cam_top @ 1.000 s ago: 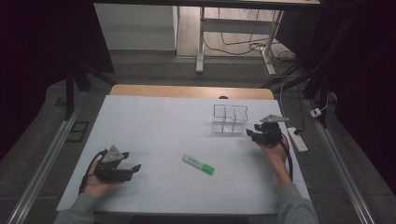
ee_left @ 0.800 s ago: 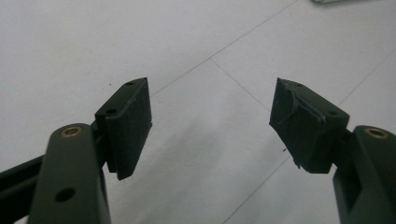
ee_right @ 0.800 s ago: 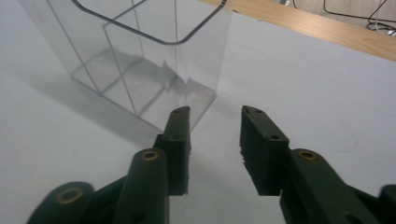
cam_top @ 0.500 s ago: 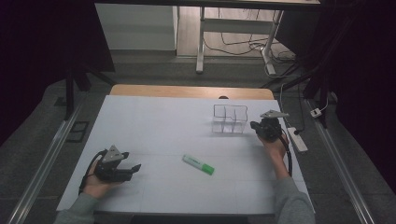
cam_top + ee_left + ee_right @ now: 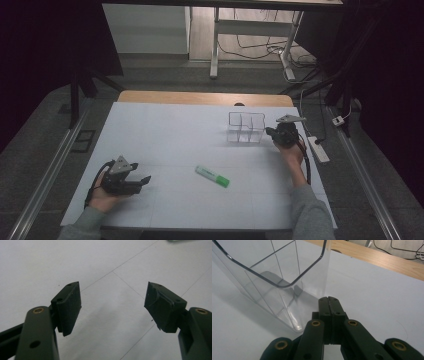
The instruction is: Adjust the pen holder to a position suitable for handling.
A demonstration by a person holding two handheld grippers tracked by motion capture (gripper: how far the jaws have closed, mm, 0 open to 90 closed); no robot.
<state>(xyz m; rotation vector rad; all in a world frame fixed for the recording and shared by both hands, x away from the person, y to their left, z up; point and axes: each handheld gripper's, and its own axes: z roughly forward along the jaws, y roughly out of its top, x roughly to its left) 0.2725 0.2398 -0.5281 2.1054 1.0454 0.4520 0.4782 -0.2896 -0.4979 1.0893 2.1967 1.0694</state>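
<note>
A clear plastic organiser (image 5: 246, 128) with several compartments stands on the white table (image 5: 165, 130) at the back right. My right gripper (image 5: 270, 133) lies just right of it, shut with nothing between its jaws. In the right gripper view the closed tips (image 5: 328, 300) rest beside the organiser's near corner (image 5: 274, 277); whether they touch it I cannot tell. A green highlighter (image 5: 212, 176) lies flat near the table's middle front. My left gripper (image 5: 144, 180) rests at the front left, held in a hand. It stands open (image 5: 112, 302) over bare table.
A wooden strip (image 5: 200, 97) runs along the table's far edge. A white power strip (image 5: 318, 149) lies on the floor off the right side, and metal rails run down both sides. A desk frame and cables stand beyond the table.
My right gripper has shut its jaws and shifted slightly toward the far side, next to the organiser. The left gripper and the highlighter have stayed put.
</note>
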